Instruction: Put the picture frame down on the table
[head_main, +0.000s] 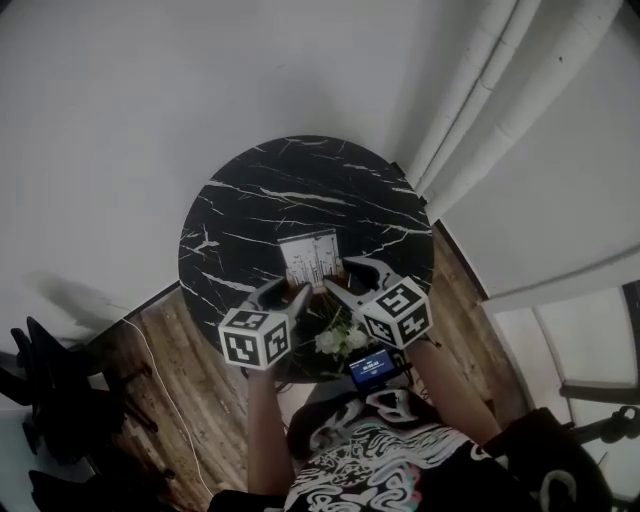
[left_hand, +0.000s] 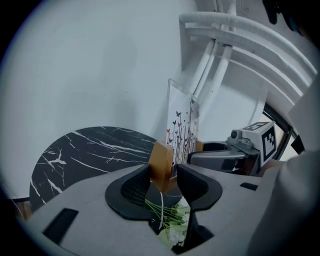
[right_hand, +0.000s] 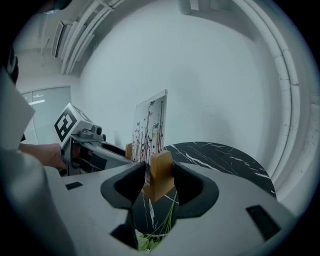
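Observation:
The picture frame (head_main: 310, 258) is a clear upright sheet printed with stems and butterflies, with a wooden block foot at each end. It is held over the near part of the round black marble table (head_main: 290, 190). My left gripper (head_main: 290, 296) is shut on the left wooden block (left_hand: 161, 167), and the sheet (left_hand: 182, 130) rises just beyond it. My right gripper (head_main: 340, 281) is shut on the other block (right_hand: 161, 172), with the sheet (right_hand: 150, 125) standing above. Whether the frame touches the tabletop I cannot tell.
White flowers with green stems (head_main: 340, 338) lie on the table's near edge below the grippers. A small lit screen (head_main: 372, 367) hangs at the person's chest. White curtain folds (head_main: 480, 110) stand at the right, a black chair (head_main: 40, 390) on the wood floor at the left.

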